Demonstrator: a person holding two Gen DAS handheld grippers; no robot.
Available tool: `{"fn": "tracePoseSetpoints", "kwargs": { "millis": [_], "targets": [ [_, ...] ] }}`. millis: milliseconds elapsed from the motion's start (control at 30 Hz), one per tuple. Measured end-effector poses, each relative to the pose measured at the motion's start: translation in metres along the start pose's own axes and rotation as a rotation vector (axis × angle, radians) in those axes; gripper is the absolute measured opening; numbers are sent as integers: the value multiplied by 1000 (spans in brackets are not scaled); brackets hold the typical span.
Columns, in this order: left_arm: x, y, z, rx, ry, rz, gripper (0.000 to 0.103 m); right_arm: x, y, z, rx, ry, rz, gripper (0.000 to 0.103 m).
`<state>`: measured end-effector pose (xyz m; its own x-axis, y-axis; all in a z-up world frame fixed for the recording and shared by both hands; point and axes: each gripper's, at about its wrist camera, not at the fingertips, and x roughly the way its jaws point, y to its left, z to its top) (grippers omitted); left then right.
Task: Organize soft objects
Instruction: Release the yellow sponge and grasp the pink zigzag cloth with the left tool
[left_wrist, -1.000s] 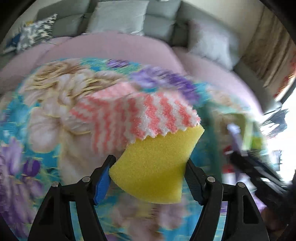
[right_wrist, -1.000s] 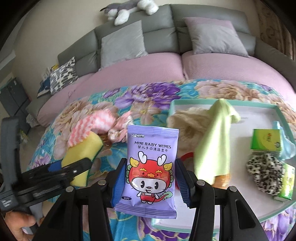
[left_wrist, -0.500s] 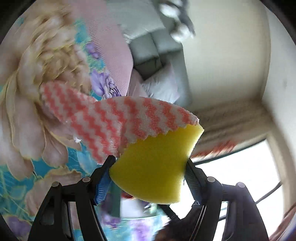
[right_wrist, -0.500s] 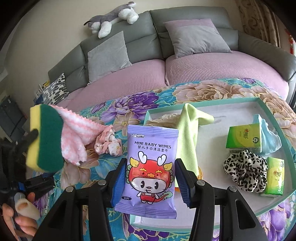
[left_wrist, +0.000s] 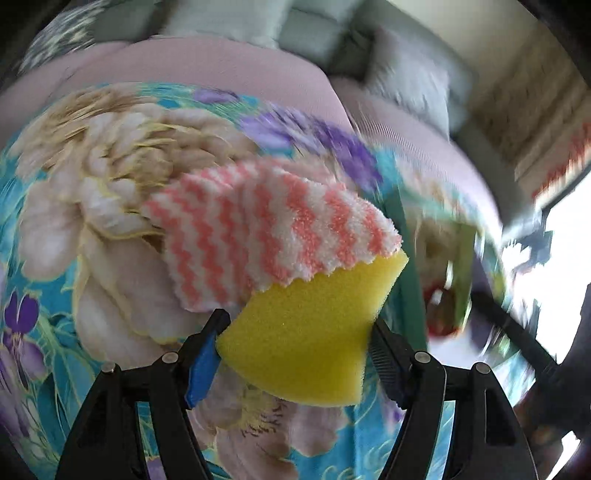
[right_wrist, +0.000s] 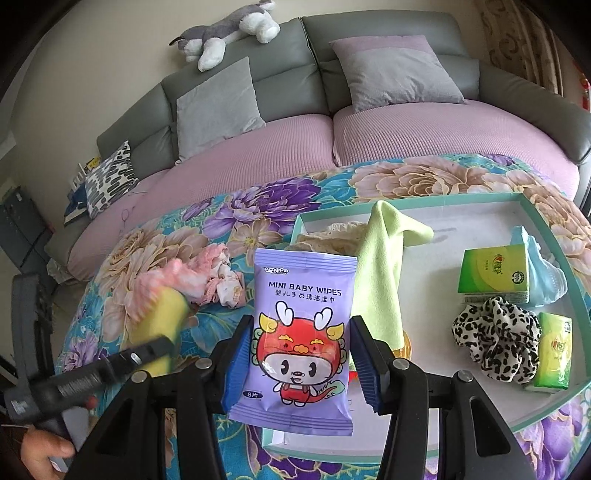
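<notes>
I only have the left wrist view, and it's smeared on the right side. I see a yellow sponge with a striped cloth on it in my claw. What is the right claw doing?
Observer: The right claw is shut on a purple pack of baby wipes, held upright.
Operator: Is there somewhere to put things?
Observer: Yes, a teal-rimmed tray lies on the floral cover, beyond and to the right of the wipes.
Operator: What's in it?
Observer: A green cloth, two green tissue packs, a leopard scrunchie and a cream knit piece.
Operator: Anything loose outside it?
Observer: A crumpled pink cloth lies left of the wipes.
</notes>
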<state>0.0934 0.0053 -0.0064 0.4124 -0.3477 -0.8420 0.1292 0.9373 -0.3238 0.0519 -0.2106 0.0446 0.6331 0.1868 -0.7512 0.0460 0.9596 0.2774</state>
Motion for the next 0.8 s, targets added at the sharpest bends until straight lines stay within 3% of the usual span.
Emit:
{"fn": "tracePoseSetpoints", "kwargs": {
  "millis": [133,300,433,633,800],
  "targets": [
    [27,-14,-5,114,70,93,75,1,-1,0,1,2,2,54],
    [12,-6,-5,77,38,23,76,1,-4,0,11,1,4,54],
    [-4,-7,-2,100,-14,30,79,1,-5,0,13,1,5,54],
    [-3,-10,-9,117,5,49,79,2,-5,0,13,5,4,54],
    [-21,-5,-5,93,-68,53,80,5,-5,0,10,13,4,54]
  ]
}}
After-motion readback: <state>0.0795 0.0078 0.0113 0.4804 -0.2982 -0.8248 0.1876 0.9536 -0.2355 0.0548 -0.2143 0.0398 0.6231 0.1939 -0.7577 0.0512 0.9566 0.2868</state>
